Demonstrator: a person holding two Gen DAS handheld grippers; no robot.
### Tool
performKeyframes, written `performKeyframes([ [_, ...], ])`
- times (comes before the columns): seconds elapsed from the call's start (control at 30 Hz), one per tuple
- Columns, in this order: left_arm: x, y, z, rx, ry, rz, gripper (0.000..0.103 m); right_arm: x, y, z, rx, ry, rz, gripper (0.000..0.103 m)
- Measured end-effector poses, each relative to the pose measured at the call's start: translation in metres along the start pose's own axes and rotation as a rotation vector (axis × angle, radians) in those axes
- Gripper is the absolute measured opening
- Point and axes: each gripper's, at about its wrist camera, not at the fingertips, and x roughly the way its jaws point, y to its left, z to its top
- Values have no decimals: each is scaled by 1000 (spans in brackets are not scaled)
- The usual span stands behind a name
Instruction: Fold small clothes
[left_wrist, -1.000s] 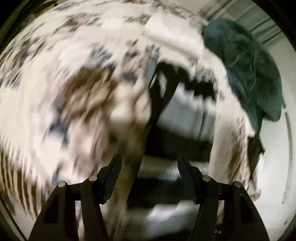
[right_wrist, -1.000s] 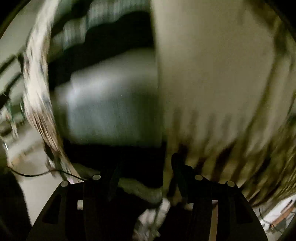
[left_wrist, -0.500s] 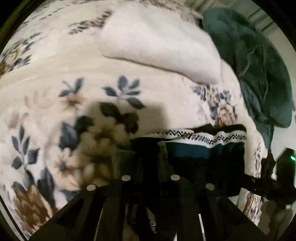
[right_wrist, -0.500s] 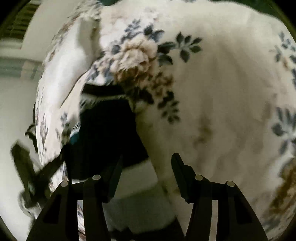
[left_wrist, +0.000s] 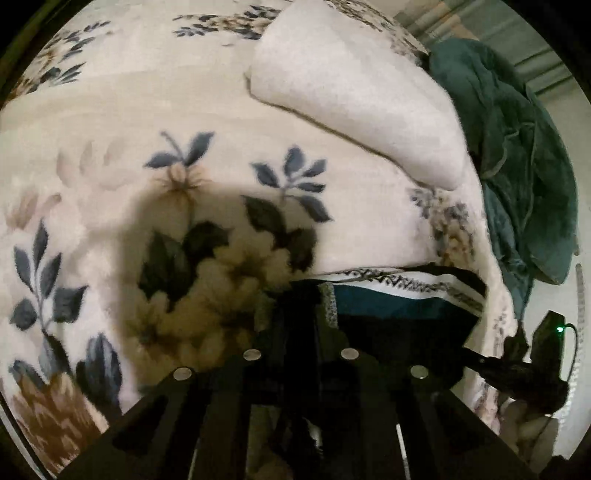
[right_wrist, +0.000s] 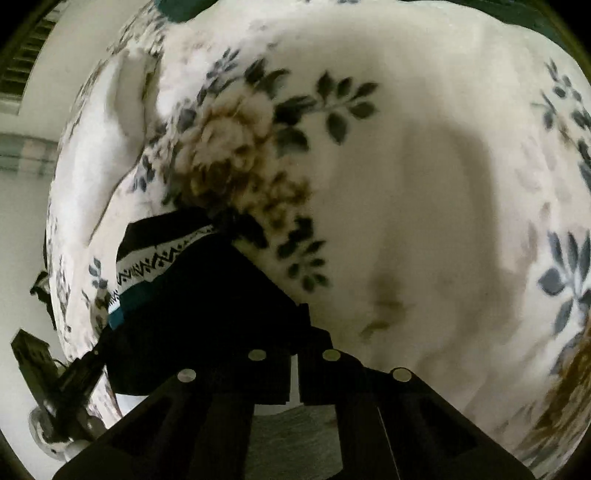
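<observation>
A small dark garment (left_wrist: 402, 317) with a teal band and a white zigzag-patterned stripe lies on the floral blanket (left_wrist: 184, 122), near its edge. My left gripper (left_wrist: 295, 306) is shut on the garment's near edge. In the right wrist view the same garment (right_wrist: 192, 295) lies at lower left, and my right gripper (right_wrist: 295, 325) is shut on its dark edge. Each view shows the other gripper at the garment's far side, in the left wrist view (left_wrist: 517, 365) and in the right wrist view (right_wrist: 70, 384).
A folded white cloth (left_wrist: 354, 85) lies on the blanket beyond the garment. A dark green blanket (left_wrist: 517, 147) is heaped at the far right edge of the bed. Pale floor (right_wrist: 33, 229) shows beyond the bed's edge.
One second ago both grippers were open amid blurred motion over the garment. The left shut on it by half a second ago; the right has shut on its edge since.
</observation>
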Motion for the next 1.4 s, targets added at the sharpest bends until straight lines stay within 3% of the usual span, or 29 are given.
performKeyframes([
  [0.07, -7, -3, 4, 1, 16, -13, 14, -2, 10, 2, -37, 20, 20, 4],
  [0.13, -13, -6, 8, 6, 10, -42, 28, -8, 20, 8, -48, 42, 40, 8],
  [0.17, -14, -10, 11, 21, 5, -48, 34, -10, 24, 10, -55, 35, 54, 21],
  [0.2, -13, -14, 14, 37, 2, -48, 44, -15, 31, 15, -74, 10, 83, 40],
  [0.27, -4, -21, 19, 62, 9, -37, 45, -17, 44, 22, -101, -20, 126, 49],
  [0.37, 10, -30, 27, 94, 22, 1, 45, 4, 71, 36, -189, 36, 115, 48],
  [0.47, 15, -33, 32, 107, 23, 34, 45, 35, 78, 62, -213, 7, -101, 45],
  [0.57, 4, -31, 29, 96, 22, 38, 45, 33, 61, 79, -59, 34, -42, 44],
  [0.67, -21, -30, 10, 104, 12, 27, 45, -10, 51, 66, -43, -4, 88, 45],
  [0.73, -32, -27, -9, 90, 15, 0, 45, -36, 31, 38, -50, 0, 140, 45],
  [0.87, -18, -26, -48, 67, 104, -13, 44, -39, -16, -19, -18, 103, 112, 45],
  [0.9, -14, -29, -55, 83, 96, 5, 37, -30, -24, -35, -7, 141, 111, 45],
  [0.93, -13, -34, -59, 106, 75, 21, 12, -23, -30, -48, 1, 165, 114, 45],
  [0.97, -11, -40, -62, 141, 63, 62, 13, -12, -36, -62, 12, 184, 117, 41],
  [1.0, -11, -42, -62, 154, 49, 81, 12, -6, -38, -73, 17, 179, 135, 16],
  [1.03, -10, -43, -61, 154, 38, 96, 12, -1, -39, -80, 15, 168, 132, 7],
  [1.13, -7, -34, -57, 133, 50, 104, 12, -2, -44, -86, 52, 96, 72, 2],
  [1.23, -10, -31, -56, 130, 68, 89, 13, -5, -52, -82, 96, 79, 74, 2],
  [1.33, -15, -33, -57, 93, 92, 81, 22, -6, -43, -78, 32, 110, 101, 3],
  [1.37, -17, -35, -59, 86, 102, 81, 24, -10, -41, -79, 23, 113, 111, 7],
  [1.4, -21, -37, -62, 85, 105, 68, 25, -15, -41, -80, 20, 124, 115, 20],
])
